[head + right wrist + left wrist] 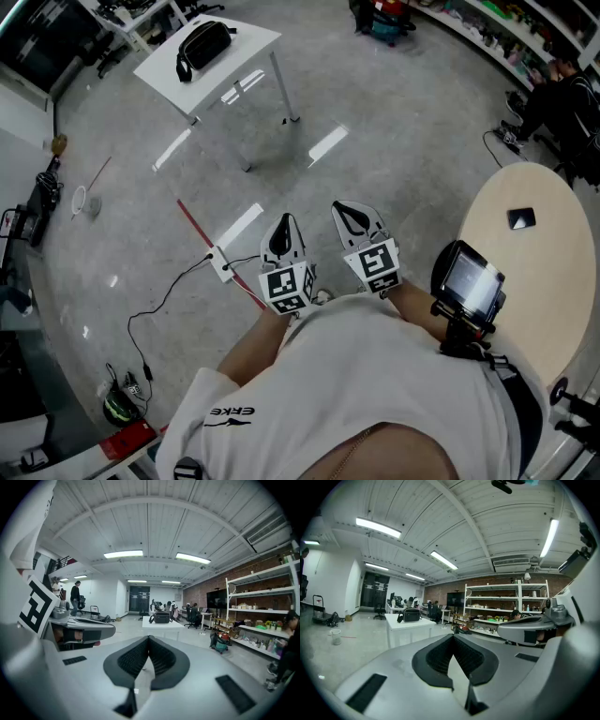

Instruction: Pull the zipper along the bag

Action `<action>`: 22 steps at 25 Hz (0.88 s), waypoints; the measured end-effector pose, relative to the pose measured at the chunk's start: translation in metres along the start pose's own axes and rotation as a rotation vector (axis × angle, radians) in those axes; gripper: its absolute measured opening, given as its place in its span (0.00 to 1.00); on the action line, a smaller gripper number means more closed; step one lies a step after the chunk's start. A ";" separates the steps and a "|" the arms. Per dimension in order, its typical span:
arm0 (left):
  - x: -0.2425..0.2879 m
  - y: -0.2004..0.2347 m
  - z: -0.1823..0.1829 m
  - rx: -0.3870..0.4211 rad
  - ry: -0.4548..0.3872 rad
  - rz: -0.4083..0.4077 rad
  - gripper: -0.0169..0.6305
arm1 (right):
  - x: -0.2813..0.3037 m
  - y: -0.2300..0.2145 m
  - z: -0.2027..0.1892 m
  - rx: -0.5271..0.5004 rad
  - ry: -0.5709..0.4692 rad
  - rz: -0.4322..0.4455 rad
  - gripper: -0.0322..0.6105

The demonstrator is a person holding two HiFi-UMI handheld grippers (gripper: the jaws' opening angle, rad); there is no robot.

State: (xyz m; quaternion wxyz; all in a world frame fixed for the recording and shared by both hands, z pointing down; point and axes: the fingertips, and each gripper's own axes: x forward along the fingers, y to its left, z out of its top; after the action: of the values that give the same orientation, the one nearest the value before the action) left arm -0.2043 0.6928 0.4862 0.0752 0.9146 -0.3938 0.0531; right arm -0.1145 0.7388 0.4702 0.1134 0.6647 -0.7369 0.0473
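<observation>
Two grippers are held side by side close to the person's chest, their tips aimed out over the grey floor. The left gripper has its dark ribbed pads pressed together at the tips, with nothing between them. The right gripper is likewise pressed together and empty.

The black soft bag with a strap lies on a white square-topped table, well apart from both tools, at about 11 o'clock from them in the head view. In the left gripper view the bag shows small at 11 o'clock of the closed tips. In the right gripper view it sits at about 1 o'clock, just above the tips. Its zipper is too small to make out.

At 4 o'clock of the right gripper stands a round beige tabletop.
</observation>
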 end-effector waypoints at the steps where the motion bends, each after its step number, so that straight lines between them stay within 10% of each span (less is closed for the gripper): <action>1: 0.000 0.001 0.002 0.001 0.000 0.000 0.03 | 0.001 0.000 0.002 0.000 0.000 0.000 0.06; 22: 0.012 0.005 0.015 -0.004 0.007 -0.032 0.03 | 0.006 -0.005 0.013 0.032 0.002 -0.041 0.06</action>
State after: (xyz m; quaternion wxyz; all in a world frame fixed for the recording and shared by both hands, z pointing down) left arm -0.1992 0.6787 0.4732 0.0790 0.9204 -0.3792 0.0543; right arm -0.1111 0.7292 0.4585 0.1047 0.6812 -0.7223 0.0575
